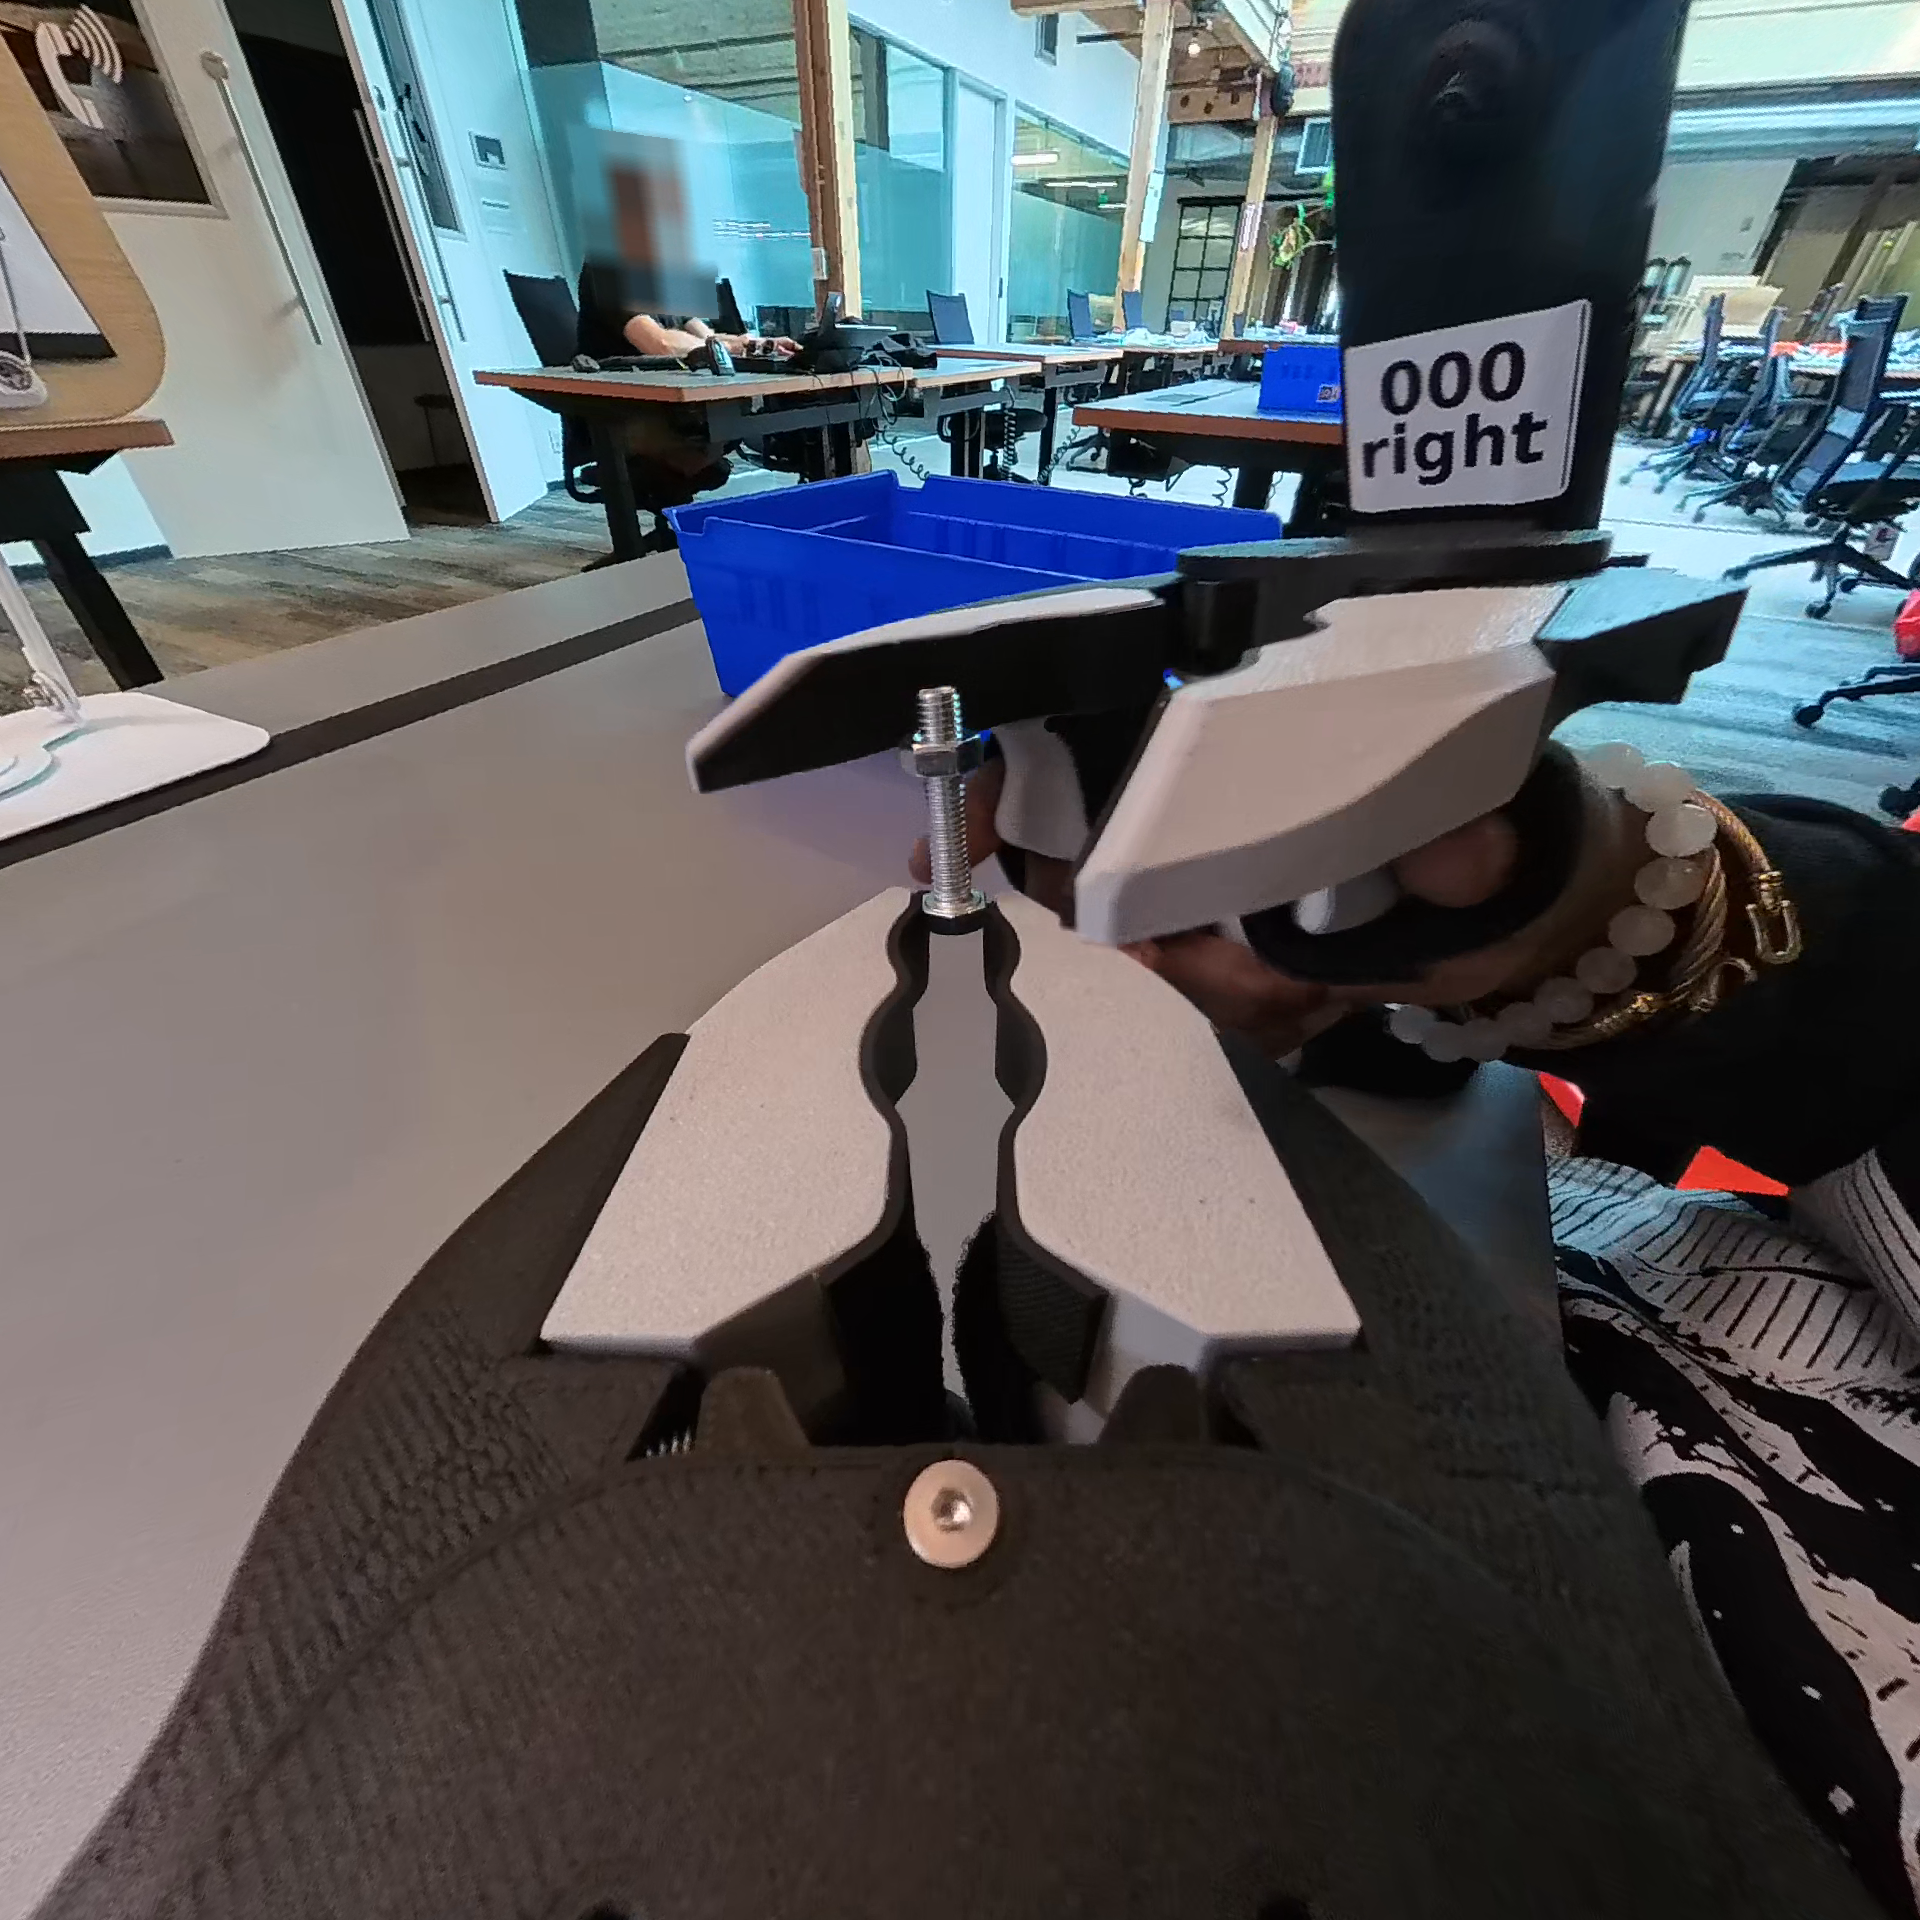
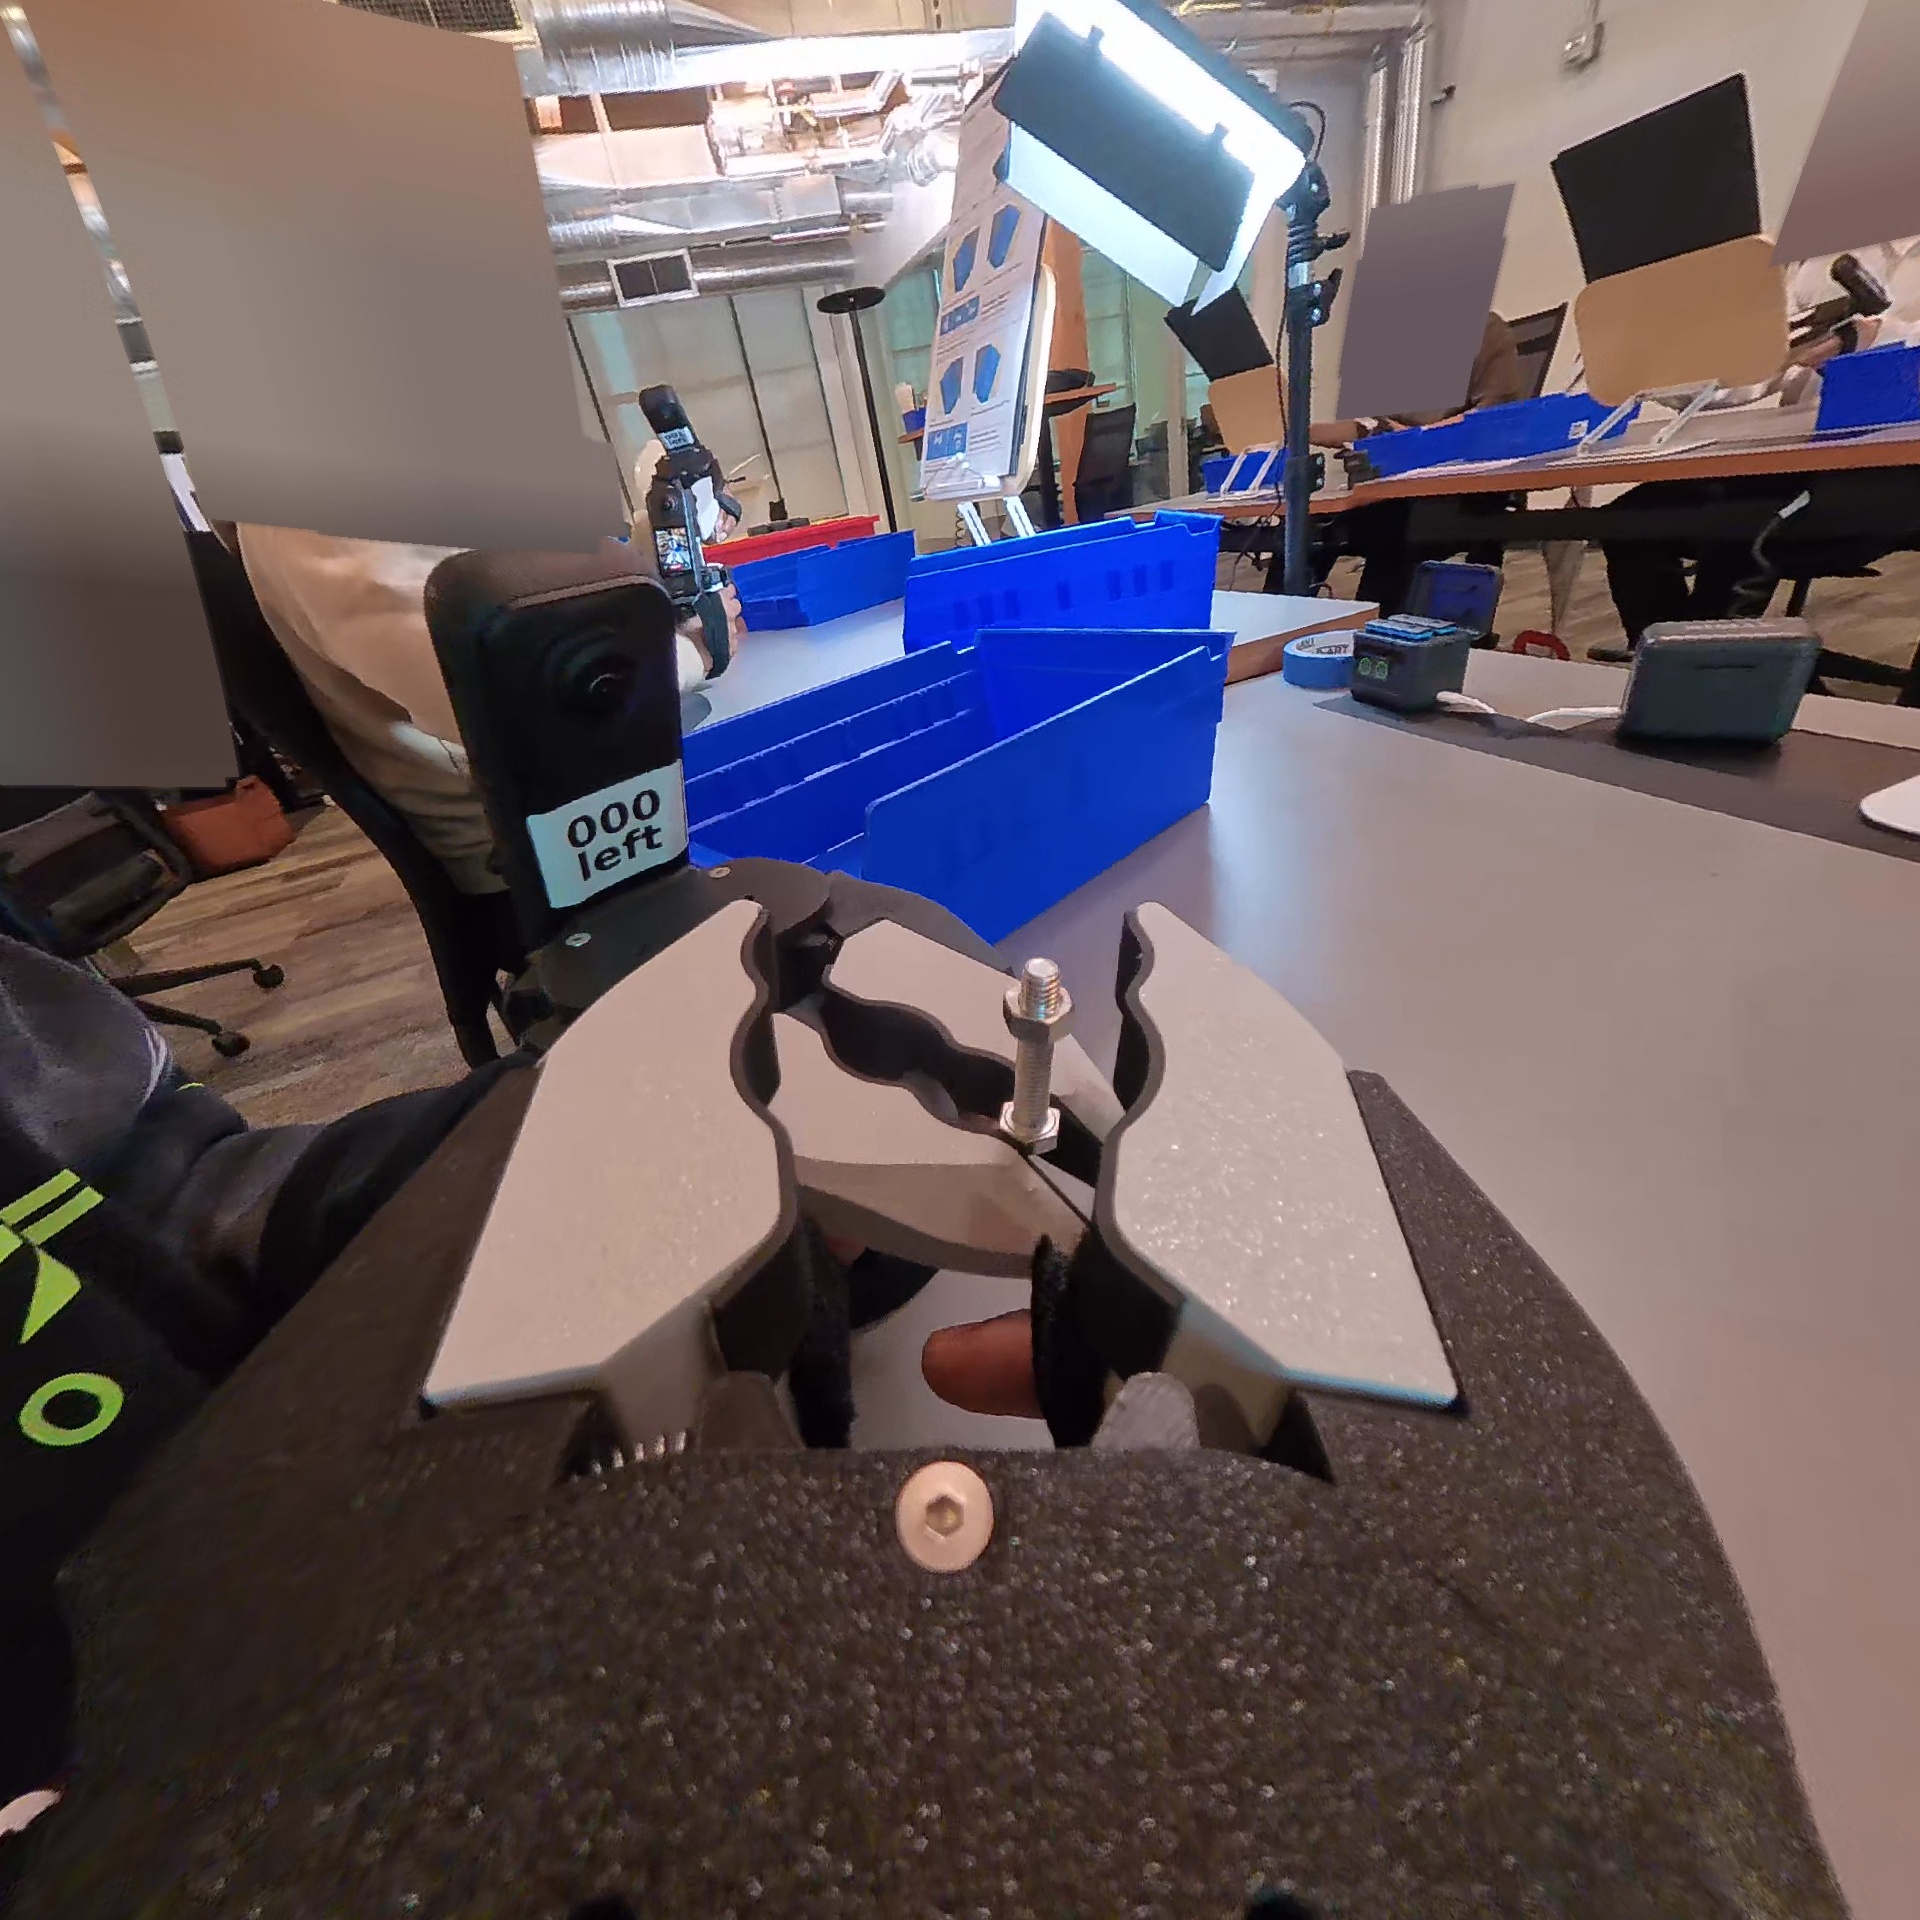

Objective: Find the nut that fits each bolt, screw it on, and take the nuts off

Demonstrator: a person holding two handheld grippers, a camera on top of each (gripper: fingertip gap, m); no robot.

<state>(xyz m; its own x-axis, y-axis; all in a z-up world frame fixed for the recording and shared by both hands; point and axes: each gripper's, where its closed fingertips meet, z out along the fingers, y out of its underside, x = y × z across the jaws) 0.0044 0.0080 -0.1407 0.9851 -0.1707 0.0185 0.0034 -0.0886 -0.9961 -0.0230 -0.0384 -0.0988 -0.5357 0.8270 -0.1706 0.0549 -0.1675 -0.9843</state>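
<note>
A silver bolt [image 1: 948, 831] stands upright with its thread up and a silver nut [image 1: 940, 753] near its top. My left gripper [image 1: 951, 925] is shut on the bolt's hex head and holds it above the grey table [image 1: 416, 935]. My right gripper [image 1: 904, 821] comes in from the right, open, with one finger on each side of the nut. In the right wrist view the right gripper [image 2: 945, 956] is wide open. There the nut [image 2: 1034, 1013] stands between the fingers, closer to the right one, with a gap on both sides. The left gripper [image 2: 1039, 1153] clamps the bolt [image 2: 1031, 1081] from the left.
A blue divided bin [image 1: 831, 582] stands on the table just behind the bolt; it also shows in the right wrist view [image 2: 1039, 790]. A blue tape roll [image 2: 1314, 657], a black charger box [image 2: 1408, 665] and a grey case [image 2: 1714, 675] sit far right. A white stand base [image 1: 125, 748] lies at left. Across from one pair of fingers to the other is roughly 6 cm.
</note>
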